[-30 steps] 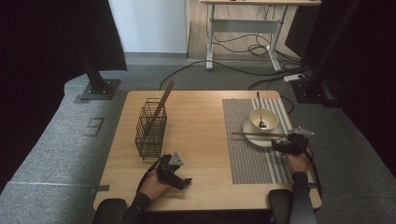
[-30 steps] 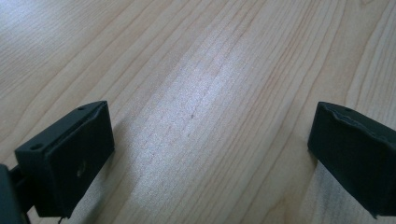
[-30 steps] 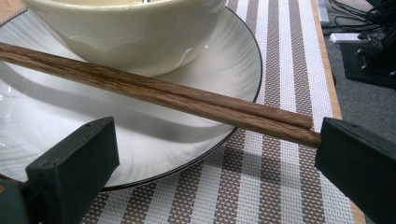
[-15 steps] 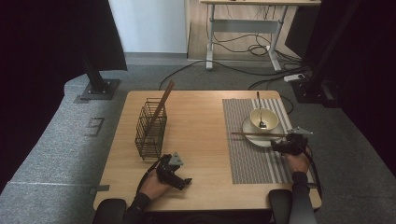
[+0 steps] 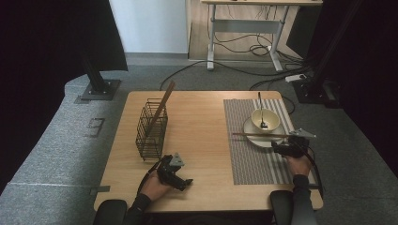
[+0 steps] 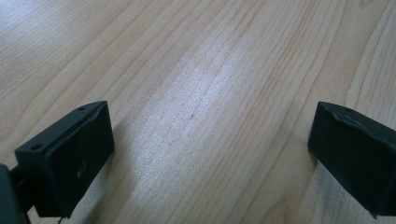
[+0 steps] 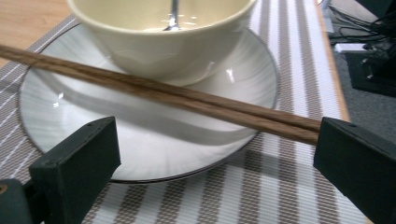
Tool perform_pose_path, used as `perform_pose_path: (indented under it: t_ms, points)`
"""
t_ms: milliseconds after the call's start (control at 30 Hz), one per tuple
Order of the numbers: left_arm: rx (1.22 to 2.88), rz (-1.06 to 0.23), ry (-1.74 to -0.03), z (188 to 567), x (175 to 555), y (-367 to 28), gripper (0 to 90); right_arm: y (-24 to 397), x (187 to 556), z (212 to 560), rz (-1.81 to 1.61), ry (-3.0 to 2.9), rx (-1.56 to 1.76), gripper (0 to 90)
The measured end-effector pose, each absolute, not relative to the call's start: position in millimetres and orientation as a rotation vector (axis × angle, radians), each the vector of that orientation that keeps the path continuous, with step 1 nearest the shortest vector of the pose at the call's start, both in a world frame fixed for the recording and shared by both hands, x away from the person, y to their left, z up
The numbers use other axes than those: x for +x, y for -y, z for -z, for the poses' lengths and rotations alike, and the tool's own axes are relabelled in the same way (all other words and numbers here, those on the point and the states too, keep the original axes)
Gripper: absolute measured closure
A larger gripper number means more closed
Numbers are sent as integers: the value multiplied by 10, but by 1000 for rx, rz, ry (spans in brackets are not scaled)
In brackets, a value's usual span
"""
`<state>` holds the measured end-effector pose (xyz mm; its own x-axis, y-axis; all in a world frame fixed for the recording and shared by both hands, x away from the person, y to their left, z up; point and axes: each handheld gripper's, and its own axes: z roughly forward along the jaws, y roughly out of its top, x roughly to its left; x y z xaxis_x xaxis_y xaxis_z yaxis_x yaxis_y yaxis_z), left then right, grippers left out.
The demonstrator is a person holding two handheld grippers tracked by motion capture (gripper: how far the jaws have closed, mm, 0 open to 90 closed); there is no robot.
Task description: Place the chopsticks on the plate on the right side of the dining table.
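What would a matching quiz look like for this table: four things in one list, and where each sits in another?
Things:
1. chopsticks
2. bowl
3. wire basket
4. left tongs

Places:
A. on the bare wood at the table's near edge
B. on the white plate
C. across the plate's near rim, in front of the bowl
D. on the left part of the table, a single stick leaning in it

Pairs: 1-C, 2-B, 3-D, 4-A
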<state>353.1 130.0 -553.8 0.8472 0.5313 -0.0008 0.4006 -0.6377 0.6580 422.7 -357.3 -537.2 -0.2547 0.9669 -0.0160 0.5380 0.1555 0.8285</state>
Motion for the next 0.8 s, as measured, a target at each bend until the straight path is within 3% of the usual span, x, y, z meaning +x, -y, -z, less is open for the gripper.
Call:
perform_pose_path:
  t_ms: [800]
  points:
    - [2344, -252, -674, 5538, 3531, -1300, 0, 3564, 4364, 5458, -935, -1920, 1440, 0]
